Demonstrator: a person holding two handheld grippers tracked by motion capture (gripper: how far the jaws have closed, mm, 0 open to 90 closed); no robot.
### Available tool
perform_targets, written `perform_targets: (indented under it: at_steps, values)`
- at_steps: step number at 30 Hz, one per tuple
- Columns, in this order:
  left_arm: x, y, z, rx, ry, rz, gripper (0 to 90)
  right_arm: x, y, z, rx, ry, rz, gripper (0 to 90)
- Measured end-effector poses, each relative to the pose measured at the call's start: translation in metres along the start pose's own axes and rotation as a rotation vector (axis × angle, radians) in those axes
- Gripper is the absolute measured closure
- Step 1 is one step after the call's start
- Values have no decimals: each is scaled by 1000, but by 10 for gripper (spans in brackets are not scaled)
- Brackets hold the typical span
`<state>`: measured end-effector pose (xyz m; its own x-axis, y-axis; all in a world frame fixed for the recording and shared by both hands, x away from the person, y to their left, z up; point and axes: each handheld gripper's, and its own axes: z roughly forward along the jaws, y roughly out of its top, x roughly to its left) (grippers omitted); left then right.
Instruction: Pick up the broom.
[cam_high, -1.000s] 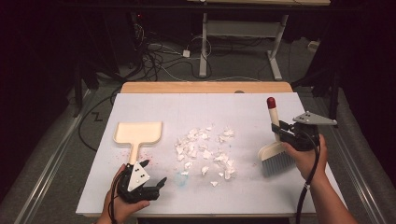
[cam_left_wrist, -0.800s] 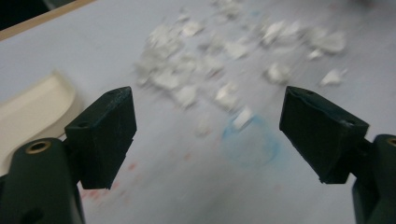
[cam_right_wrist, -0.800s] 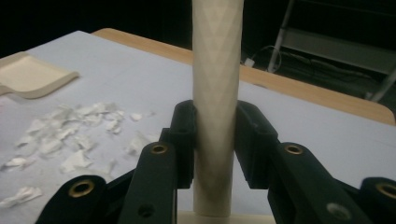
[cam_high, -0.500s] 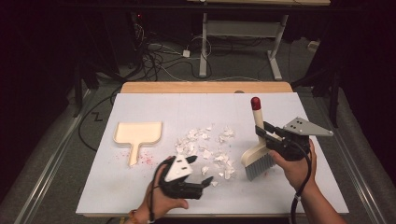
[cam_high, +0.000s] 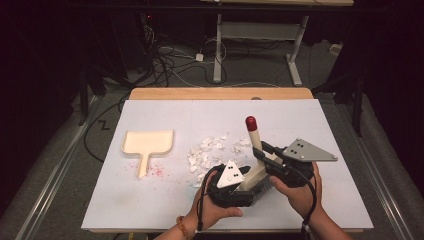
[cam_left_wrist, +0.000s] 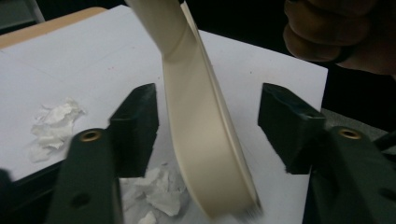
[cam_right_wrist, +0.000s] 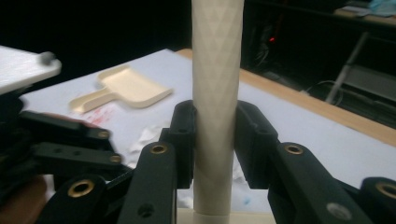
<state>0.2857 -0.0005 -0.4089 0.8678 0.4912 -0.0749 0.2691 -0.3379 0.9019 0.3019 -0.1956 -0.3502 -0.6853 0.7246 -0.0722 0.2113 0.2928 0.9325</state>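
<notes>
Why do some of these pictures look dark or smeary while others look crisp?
In the high view the white table is brightly lit while the room around it falls into black. In the left gripper view the cream brush is smeared at its lower end, and the left gripper looks soft. In the right gripper view the brush handle is sharp, while the dustpan behind is slightly out of focus.
</notes>
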Motion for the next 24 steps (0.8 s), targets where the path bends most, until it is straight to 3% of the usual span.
perform_targets:
  at_steps: [4, 8, 12, 15, 16, 17, 21, 23, 24]
  values:
    - [6, -5, -3, -49, -42, -17, 540, 16, 5, -4, -21, 20, -26, 707]
    - [11, -8, -9, -59, -28, -23, 602, 22, 7, -11, -60, 6, -46, 706]
    - [17, -9, -16, -41, -24, -4, 642, 21, 7, -16, -67, 28, -44, 701]
    - [18, -8, -21, -29, -34, 32, 648, 19, 7, -19, -68, 63, -57, 695]
    - [17, -7, -27, -1, -32, 84, 649, 17, 6, -22, -79, 112, -76, 672]
    - [17, -6, -30, 9, -40, 102, 649, 16, 5, -23, -76, 128, -91, 647]
    - [20, -5, -40, 38, -79, 132, 650, 9, 2, -29, -65, 213, -151, 569]
    - [23, -4, -45, 42, -99, 136, 650, 6, 1, -31, -32, 235, -198, 499]
    - [23, -4, -45, 42, -99, 136, 650, 4, 0, -31, -14, 268, -226, 484]
